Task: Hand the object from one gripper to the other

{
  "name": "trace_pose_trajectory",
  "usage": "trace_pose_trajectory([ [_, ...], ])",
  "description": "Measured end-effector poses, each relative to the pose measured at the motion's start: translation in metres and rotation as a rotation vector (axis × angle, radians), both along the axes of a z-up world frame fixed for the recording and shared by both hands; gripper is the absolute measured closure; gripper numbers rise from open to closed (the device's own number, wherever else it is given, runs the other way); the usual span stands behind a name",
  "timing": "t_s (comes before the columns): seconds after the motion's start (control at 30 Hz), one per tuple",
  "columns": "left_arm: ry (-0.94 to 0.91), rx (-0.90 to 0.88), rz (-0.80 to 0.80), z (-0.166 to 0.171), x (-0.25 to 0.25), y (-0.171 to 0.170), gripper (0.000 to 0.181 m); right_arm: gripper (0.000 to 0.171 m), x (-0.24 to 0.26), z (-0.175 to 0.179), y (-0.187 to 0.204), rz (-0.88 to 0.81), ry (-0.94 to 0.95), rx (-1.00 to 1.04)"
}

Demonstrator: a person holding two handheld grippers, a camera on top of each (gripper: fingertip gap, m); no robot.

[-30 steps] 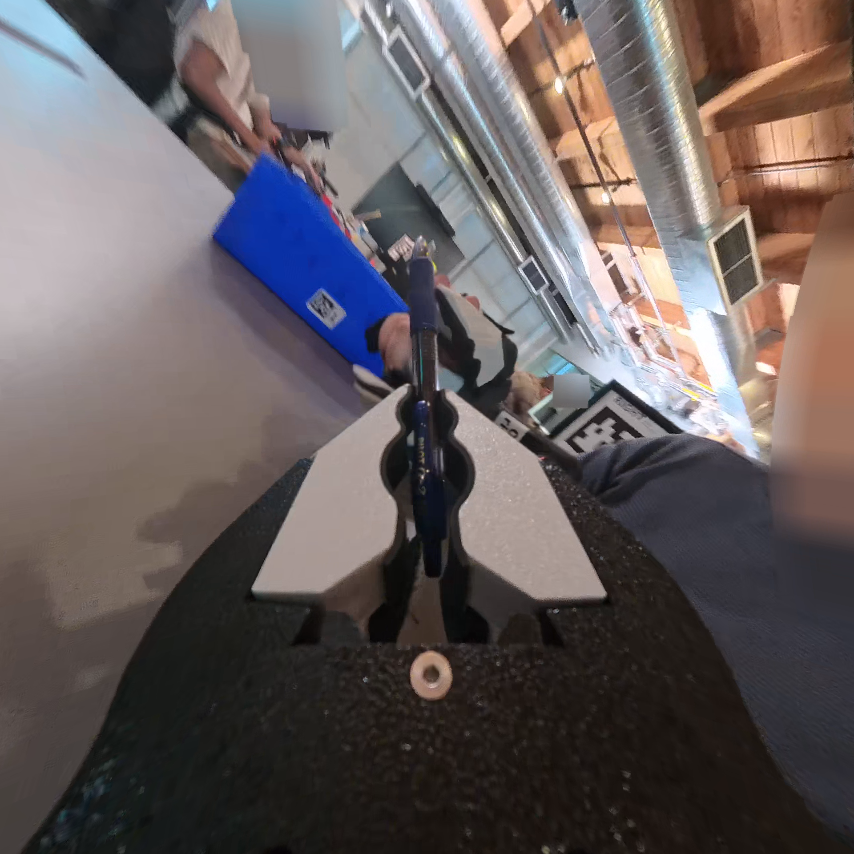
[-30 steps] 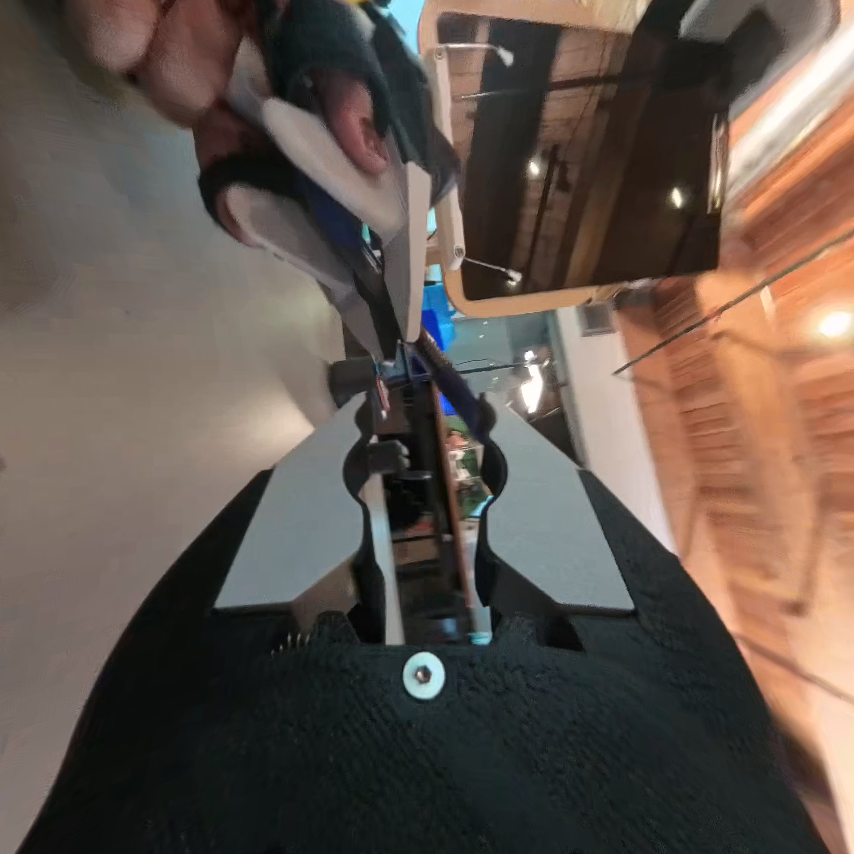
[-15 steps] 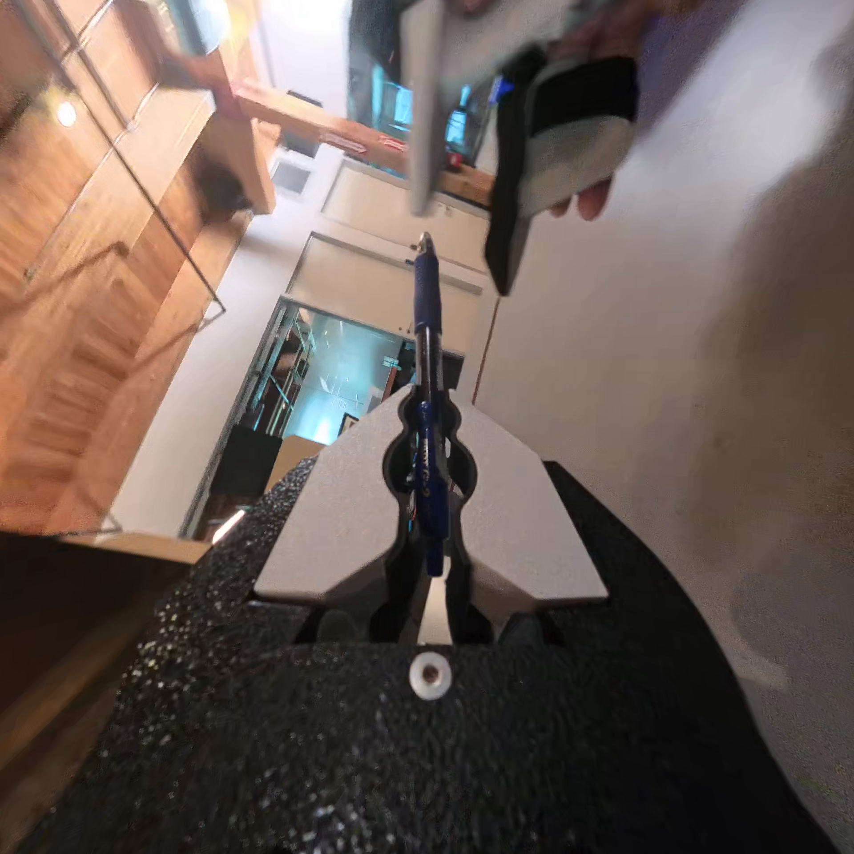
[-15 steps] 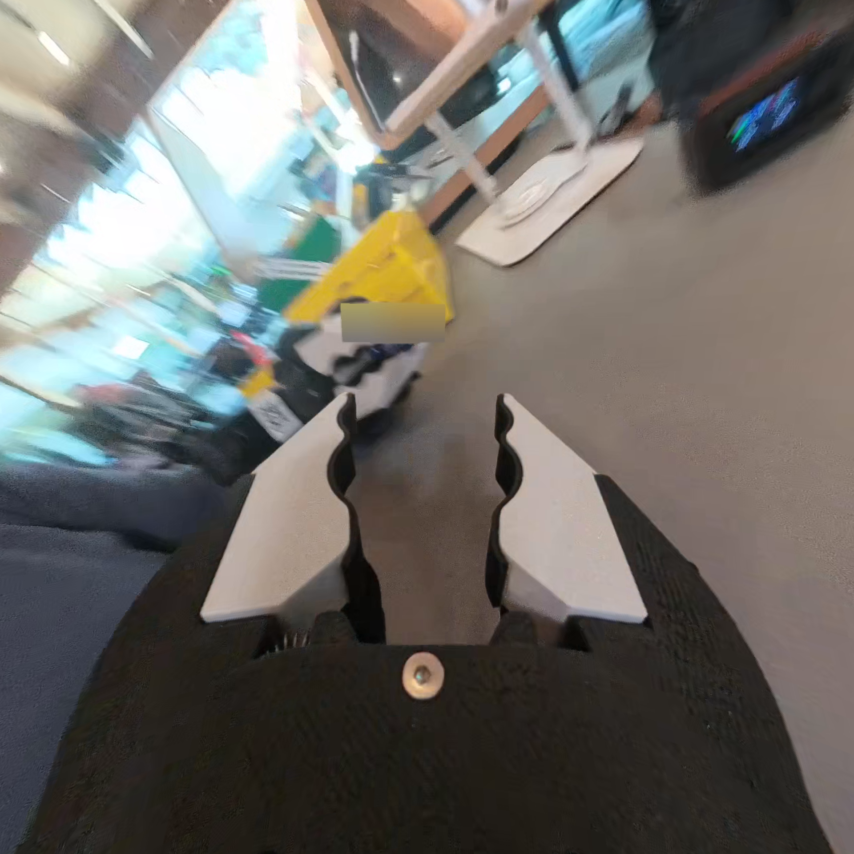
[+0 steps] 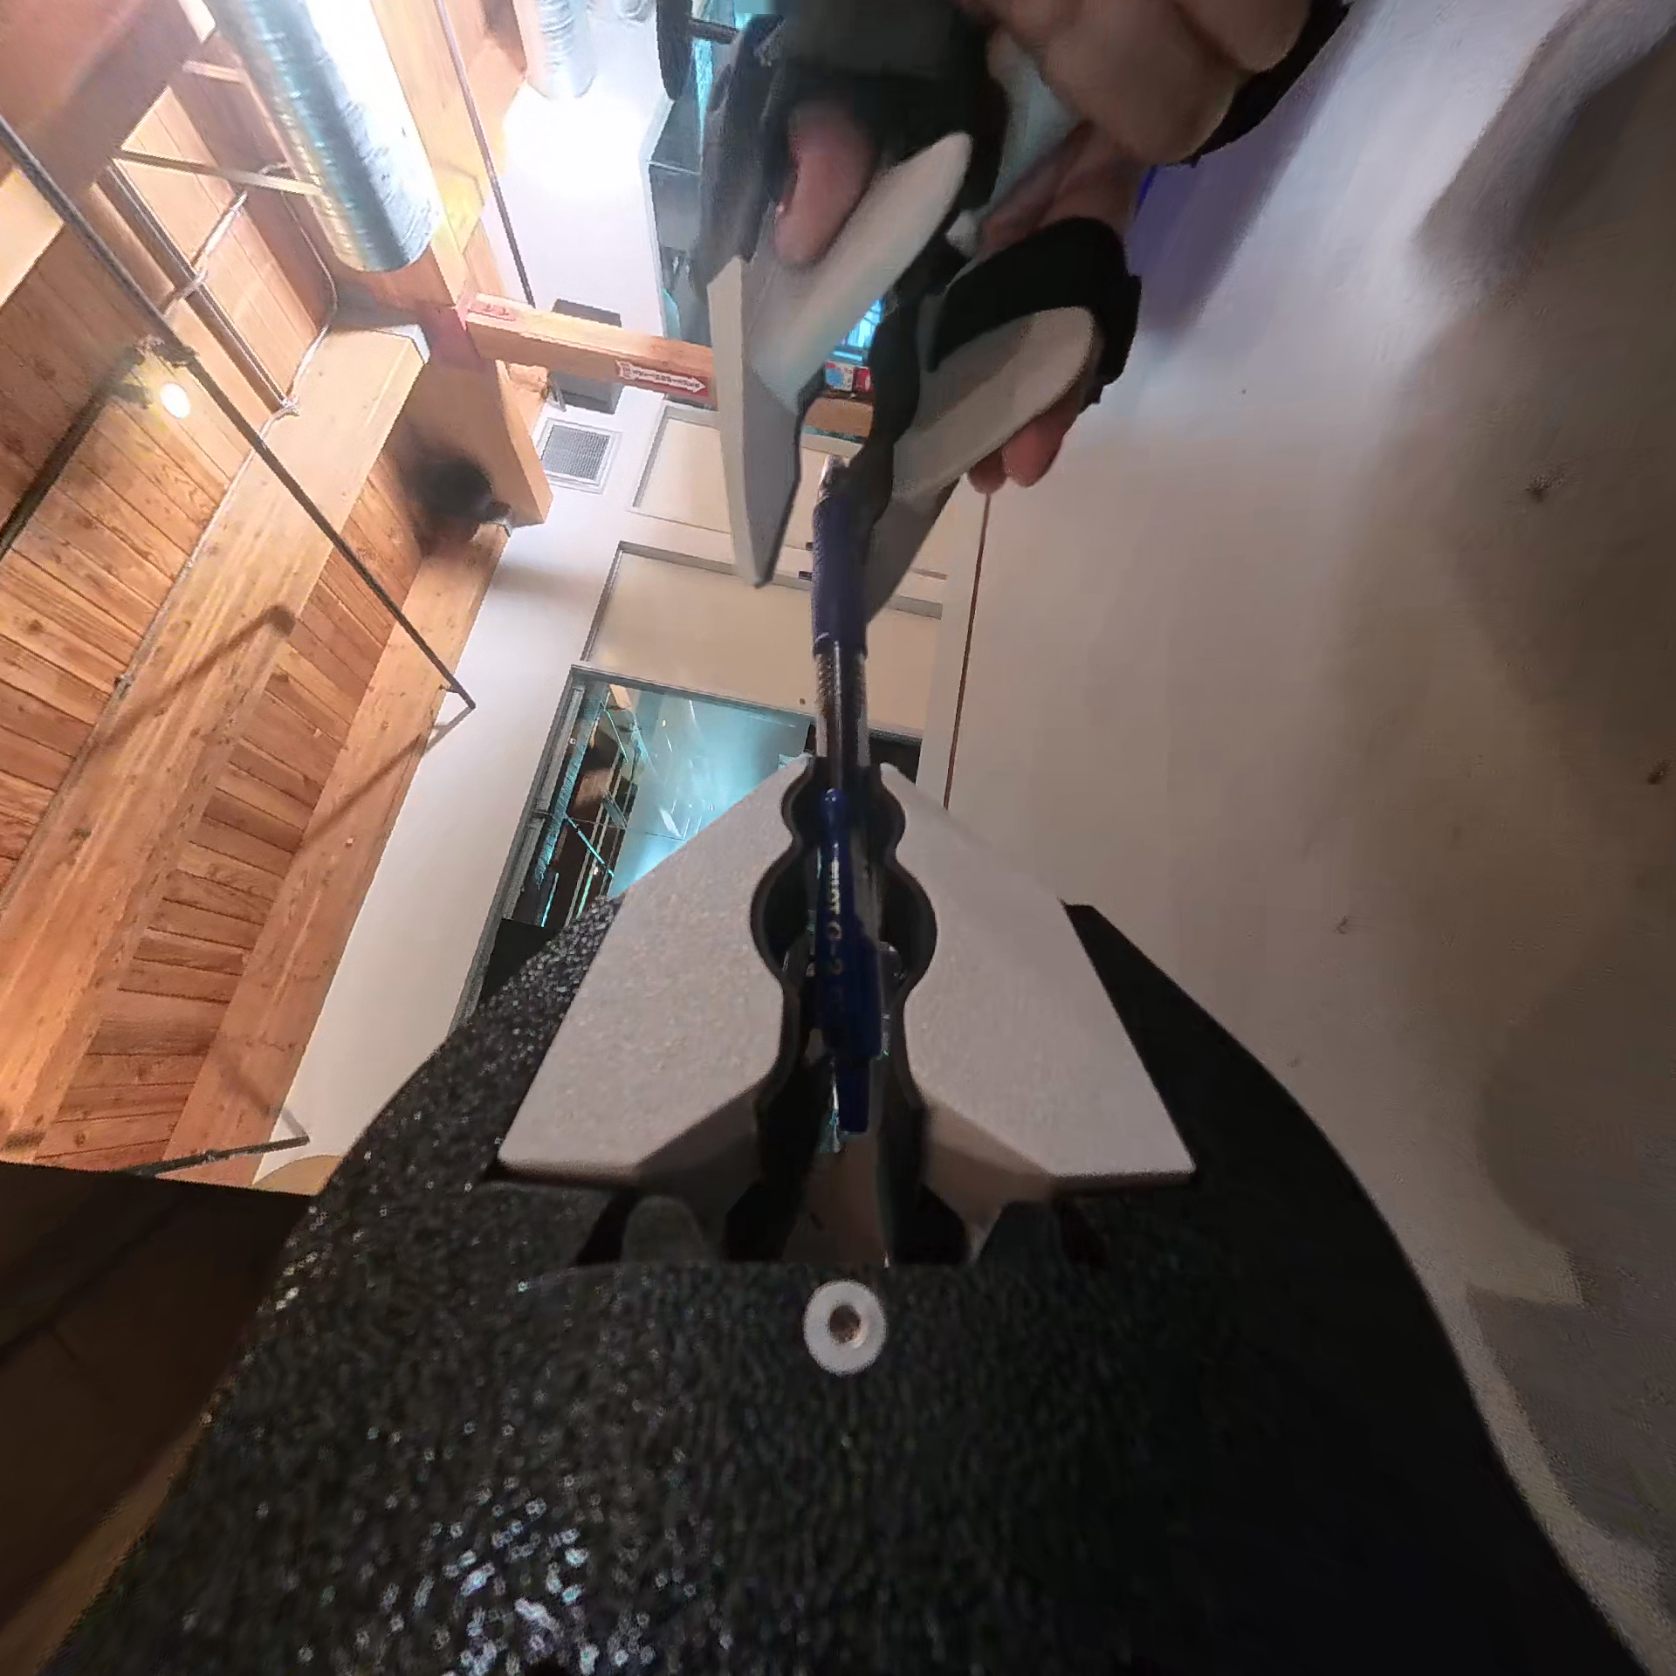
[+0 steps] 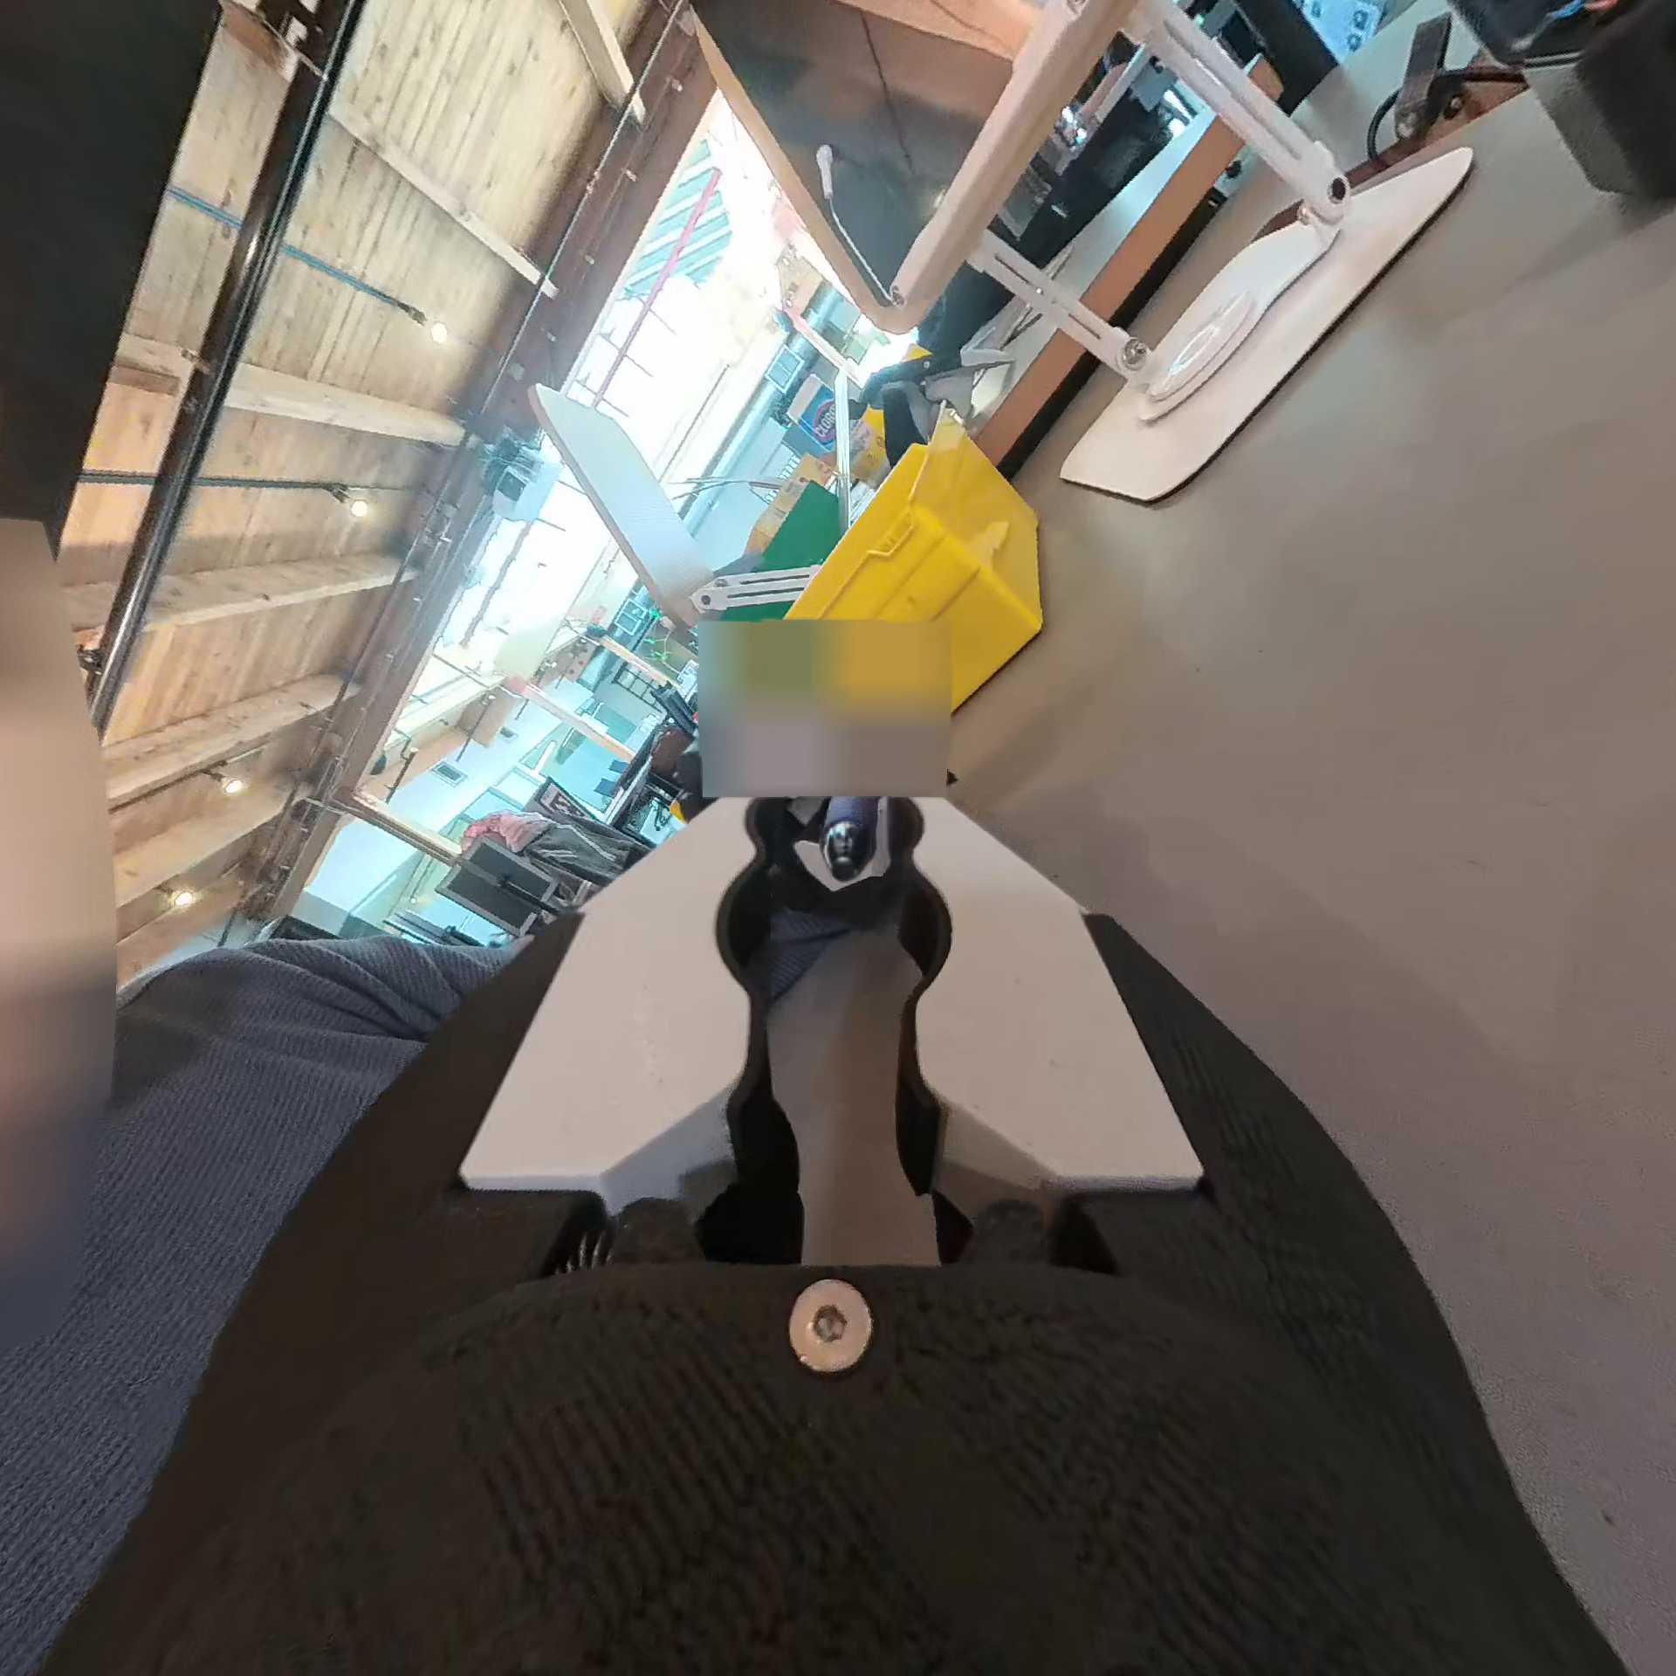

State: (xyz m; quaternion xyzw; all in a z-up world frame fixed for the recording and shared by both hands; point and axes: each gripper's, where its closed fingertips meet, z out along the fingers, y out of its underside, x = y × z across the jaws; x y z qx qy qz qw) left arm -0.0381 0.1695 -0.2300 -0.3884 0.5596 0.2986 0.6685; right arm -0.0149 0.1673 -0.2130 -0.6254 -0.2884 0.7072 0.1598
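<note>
A blue pen (image 5: 839, 689) sticks out forward from my left gripper (image 5: 843, 780), which is shut on its clip end. The right gripper (image 5: 816, 580) comes in from above in the left wrist view, held by a hand (image 5: 1134, 73). Its two fingers straddle the pen's grip end. The pen lies against one finger, and a gap shows to the other. In the right wrist view the pen's tip (image 6: 848, 843) pokes in between the fingertips of my right gripper (image 6: 833, 816). The jaws there stand partly closed, wider than the pen.
A grey table top (image 6: 1360, 816) carries a yellow bin (image 6: 925, 580) and the white base of a stand (image 6: 1270, 345). A dark blue sleeve (image 6: 227, 1134) fills the lower left of the right wrist view. Wooden ceiling beams and ducts lie behind.
The right gripper has come over the pen's far end, and its jaws have narrowed from wide open. The left gripper keeps its hold on the pen.
</note>
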Motion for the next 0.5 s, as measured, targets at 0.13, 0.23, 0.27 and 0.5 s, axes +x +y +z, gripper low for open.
trace_pose_trajectory([
  [0.13, -0.016, 0.0, 0.006, 0.0017, -0.0018, 0.0008, 0.174, 0.153, -0.0004, -0.0004, -0.0024, 0.011, -0.001, 0.014],
  [0.23, -0.011, 0.001, 0.004, 0.0012, -0.0008, 0.0003, 0.174, 0.154, -0.0004, -0.0022, -0.0015, 0.006, -0.009, 0.019],
  [0.27, -0.009, 0.002, 0.004, 0.0011, -0.0003, 0.0001, 0.174, 0.161, -0.0002, -0.0033, -0.0013, 0.003, -0.015, 0.027],
  [0.5, -0.211, -0.194, -0.03, -0.0033, 0.0007, 0.0046, 0.152, 0.162, 0.002, -0.004, 0.0037, -0.049, -0.044, 0.18],
])
